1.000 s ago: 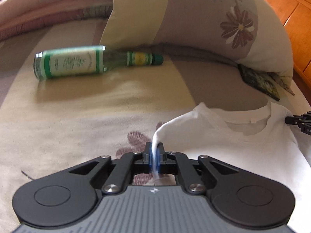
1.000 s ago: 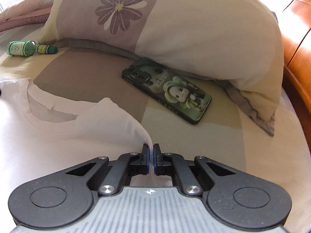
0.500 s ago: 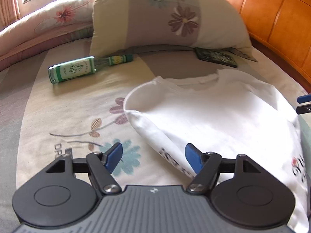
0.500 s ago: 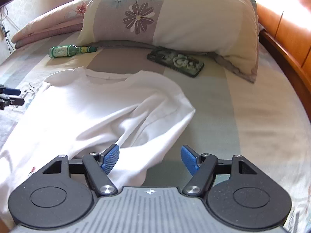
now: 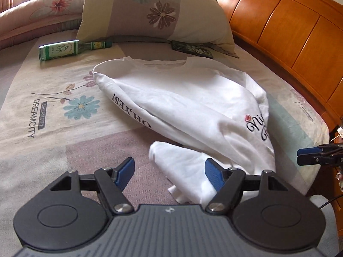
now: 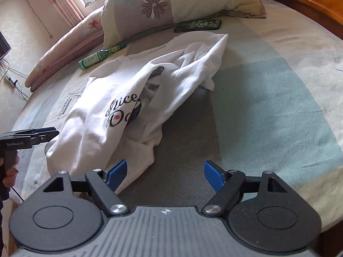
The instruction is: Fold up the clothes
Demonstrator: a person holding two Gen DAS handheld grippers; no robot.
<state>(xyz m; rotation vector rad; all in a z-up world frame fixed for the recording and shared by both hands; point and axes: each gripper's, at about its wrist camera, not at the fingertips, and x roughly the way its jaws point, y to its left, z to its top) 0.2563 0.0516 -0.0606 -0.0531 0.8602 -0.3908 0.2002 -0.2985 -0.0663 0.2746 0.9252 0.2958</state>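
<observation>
**Clerk:** Item one, grippers. Pose and jaw state?

**Operator:** From my remote seat: left gripper (image 5: 169,172), held low over the near part of the bed, pointing toward the pillow. Jaws spread wide, holding nothing; its right blue pad (image 5: 214,176) overlaps a loose white flap in the picture, contact not determinable. Right gripper (image 6: 165,174), likewise low and level, jaws spread wide, empty; its left blue pad (image 6: 116,174) sits at the hem of the cloth. A hand (image 6: 9,171) grips the left tool's handle at the edge of the right wrist view.

**Clerk:** Item two, the garment?

**Operator:** One white T-shirt (image 5: 188,98), lying rumpled on the bedsheet (image 5: 53,111), neckline toward the pillow (image 5: 154,10), black script print on the folded-over sides. A bunched corner lies nearest the left gripper. In the right wrist view the shirt's right side is heaped and creased, one sleeve trailing toward the phone.

**Clerk:** Item three, edges and free room?

**Operator:** Wooden headboard (image 5: 289,25) runs along the right and far side. Green bottle (image 5: 70,48) lies on its side, left of the collar, apart from the shirt. Phone (image 6: 198,25) lies at the pillow's lower edge, just beyond the shirt. Bare sheet: a broad patch right of the shirt, ahead of the right gripper; another left of the shirt, by the blue flower print (image 5: 81,107).
</observation>
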